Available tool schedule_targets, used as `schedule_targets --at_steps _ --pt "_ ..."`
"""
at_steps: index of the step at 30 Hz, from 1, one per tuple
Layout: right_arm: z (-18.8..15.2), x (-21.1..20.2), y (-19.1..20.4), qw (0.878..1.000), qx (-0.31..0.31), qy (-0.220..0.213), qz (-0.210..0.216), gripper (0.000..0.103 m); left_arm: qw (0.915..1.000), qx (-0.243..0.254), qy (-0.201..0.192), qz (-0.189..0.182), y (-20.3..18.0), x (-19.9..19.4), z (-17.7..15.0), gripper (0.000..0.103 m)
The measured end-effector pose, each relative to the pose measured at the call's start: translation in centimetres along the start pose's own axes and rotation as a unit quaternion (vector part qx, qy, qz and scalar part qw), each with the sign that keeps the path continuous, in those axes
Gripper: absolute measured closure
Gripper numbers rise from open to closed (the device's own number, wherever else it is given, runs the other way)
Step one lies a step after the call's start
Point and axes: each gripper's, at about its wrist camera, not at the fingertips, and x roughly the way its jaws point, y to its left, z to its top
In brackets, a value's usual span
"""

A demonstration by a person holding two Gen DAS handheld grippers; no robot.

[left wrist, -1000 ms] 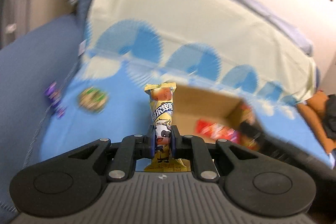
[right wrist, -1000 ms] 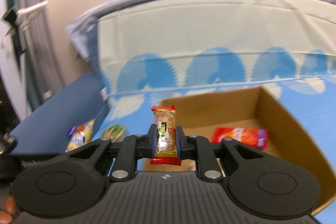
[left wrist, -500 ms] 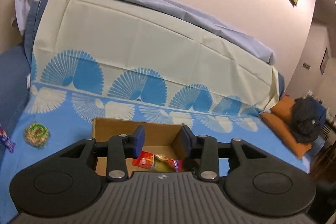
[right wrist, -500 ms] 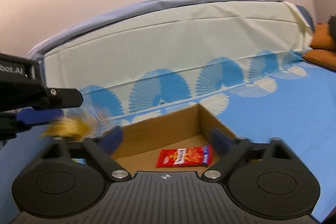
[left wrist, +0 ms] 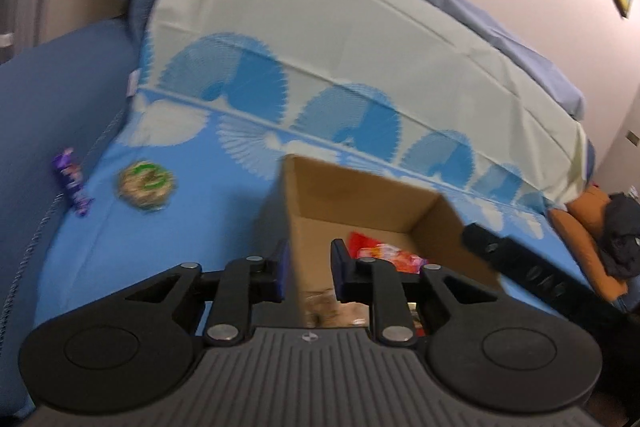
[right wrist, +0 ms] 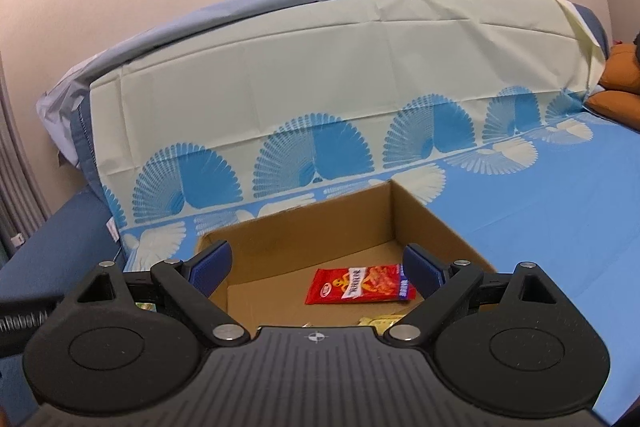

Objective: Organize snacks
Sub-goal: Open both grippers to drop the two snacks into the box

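Note:
An open cardboard box sits on the blue fan-patterned bedspread. A red snack packet lies on its floor, with a yellow packet partly hidden below it. My left gripper is open and empty over the box's left wall. My right gripper is wide open and empty above the box. A round green-and-tan snack and a purple packet lie on the bed left of the box.
A cream and blue cloth covers the headboard behind the box. A dark blue cushion lies at the left. Orange pillows and dark clothing lie at the right. The right gripper's body crosses the left wrist view.
Both grippers have opened and let go of their snack packets, which now lie in the box. The left gripper has swung left, so the box sits to its right.

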Motion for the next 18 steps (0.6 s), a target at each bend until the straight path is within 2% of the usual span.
schedule_targets --at_steps 4,7,9,11,14,18 --pt "-0.4 0.9 1.0 1.0 -0.009 0.015 0.013 0.01 0.9985 0.001 -0.01 0.053 3.5 -0.4 -1.2 0.084" --pt "-0.5 1.5 1.7 0.999 -0.011 0.022 0.025 0.017 0.9944 -0.007 -0.011 0.105 6.7 -0.2 -1.7 0.084" --pt "-0.6 2.0 2.3 0.999 -0.012 0.026 0.036 0.025 0.9893 -0.019 -0.014 0.144 8.8 0.4 -1.6 0.084" --pt "-0.6 2.4 2.8 0.998 -0.012 0.031 0.047 0.028 0.9828 -0.037 -0.013 0.181 10.8 1.6 -1.1 0.084" --pt "-0.8 3.2 3.7 0.998 -0.015 0.036 0.056 0.028 0.9759 -0.06 -0.015 0.209 13.2 3.7 -0.3 0.083" --pt "-1.1 4.1 4.3 0.996 -0.012 0.051 0.067 0.028 0.9667 -0.06 -0.029 0.247 14.8 7.5 1.2 0.081"
